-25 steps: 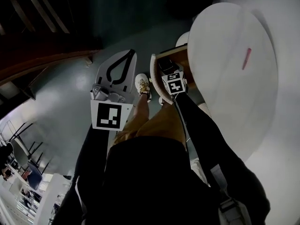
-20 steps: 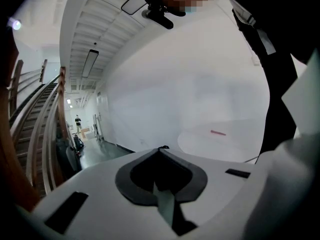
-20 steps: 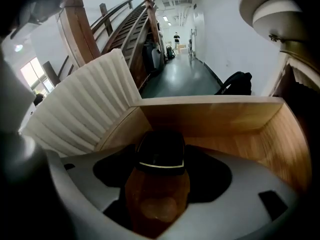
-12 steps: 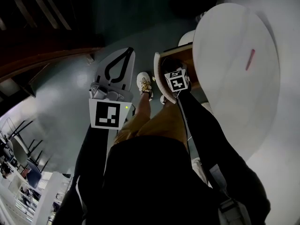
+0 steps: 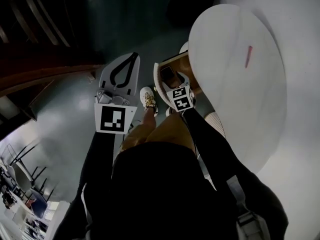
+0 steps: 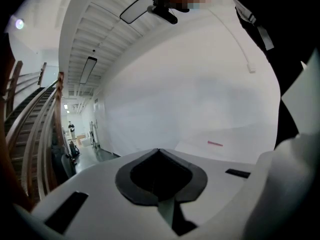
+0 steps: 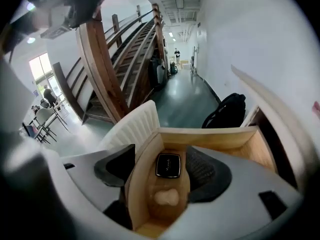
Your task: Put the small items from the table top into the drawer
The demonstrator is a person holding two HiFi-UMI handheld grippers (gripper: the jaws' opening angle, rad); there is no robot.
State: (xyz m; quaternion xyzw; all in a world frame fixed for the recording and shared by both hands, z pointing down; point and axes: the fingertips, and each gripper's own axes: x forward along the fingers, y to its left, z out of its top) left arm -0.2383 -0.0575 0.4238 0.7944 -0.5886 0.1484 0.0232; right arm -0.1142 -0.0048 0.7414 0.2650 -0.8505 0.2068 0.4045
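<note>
**Drawer stage: two items in, one pink item on the bench.**

We find the left gripper [image 6: 159, 151] fingers pressed together, empty. The right gripper [image 7: 163, 154] fingers are spread astride a wall of the open drawer [image 7: 200, 132], over a black case [image 7: 168, 165] and a pale item [image 7: 167, 197]. The thin pink item [image 5: 248, 56] lies well apart on the bench [image 5: 235, 94]; we judge it needs a reach and fine pinch next.

My left tool [image 5: 134, 57] and right tool [image 7: 162, 169] are white moulded plastic with dark grey pads [image 7: 207, 171], each bearing a cube [image 5: 113, 119] of black-and-white square markers. I wear black sleeves [image 5: 210, 144], mustard trousers [image 5: 165, 131] and a white shoe [image 5: 148, 98] with yellowish laces.
</note>
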